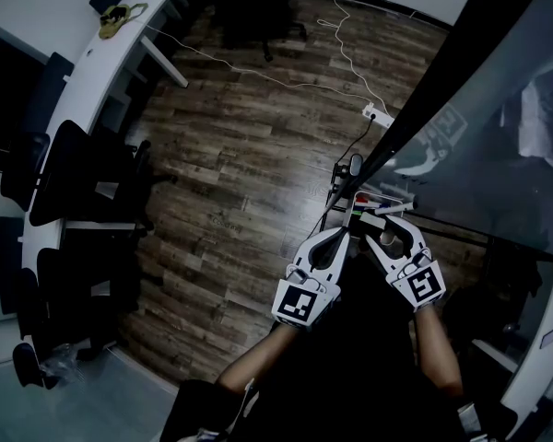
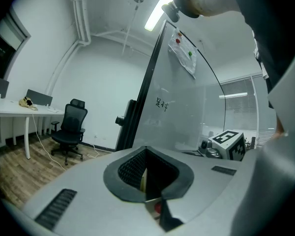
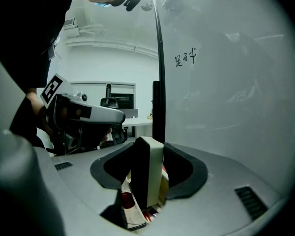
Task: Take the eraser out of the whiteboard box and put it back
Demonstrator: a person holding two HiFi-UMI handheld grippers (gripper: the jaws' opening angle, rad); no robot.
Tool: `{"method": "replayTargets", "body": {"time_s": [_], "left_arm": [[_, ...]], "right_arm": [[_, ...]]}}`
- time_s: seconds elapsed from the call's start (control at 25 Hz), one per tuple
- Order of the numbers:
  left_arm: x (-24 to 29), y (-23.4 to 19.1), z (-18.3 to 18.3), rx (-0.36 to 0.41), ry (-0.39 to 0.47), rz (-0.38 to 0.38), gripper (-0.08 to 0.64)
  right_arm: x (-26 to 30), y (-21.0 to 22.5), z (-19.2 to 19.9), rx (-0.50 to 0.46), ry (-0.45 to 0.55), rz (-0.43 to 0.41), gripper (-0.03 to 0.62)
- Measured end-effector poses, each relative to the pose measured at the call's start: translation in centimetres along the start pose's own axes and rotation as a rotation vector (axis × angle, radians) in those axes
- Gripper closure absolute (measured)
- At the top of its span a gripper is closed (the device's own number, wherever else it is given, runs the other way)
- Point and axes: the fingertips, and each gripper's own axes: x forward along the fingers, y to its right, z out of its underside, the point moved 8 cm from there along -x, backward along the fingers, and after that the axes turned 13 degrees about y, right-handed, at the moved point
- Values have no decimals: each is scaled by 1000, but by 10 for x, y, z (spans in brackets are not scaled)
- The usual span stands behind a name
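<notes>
While both grippers hang at the lower edge of the whiteboard (image 1: 484,145), I note the wood floor (image 1: 240,173) filling most of the head view, with a white desk (image 1: 83,72) and dark chairs (image 1: 74,178) along its left side. In the left gripper view one office chair (image 2: 71,124) stands by the far wall.

Left gripper (image 1: 347,234): level with the right one and just beside it, nose toward the box (image 1: 373,212). Its jaws stand together; I see nothing gripped.

Right gripper (image 3: 147,156): jaws clamped on the eraser (image 3: 150,171), which stands upright between the pads, dark face left, pale face right. The eraser is out of the box and directly above it. Red marker caps (image 3: 125,200) show underneath.
</notes>
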Motion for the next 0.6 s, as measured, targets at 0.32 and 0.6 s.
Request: {"method": "replayTargets", "body": {"time_s": [0.32, 0.6], "left_arm": [[-5, 1, -2, -2, 10, 10, 554], [-12, 6, -6, -1, 16, 36, 554]], "right_arm": [[-6, -1, -8, -2, 49, 63, 410], [-18, -2, -21, -24, 81, 144, 408]]}}
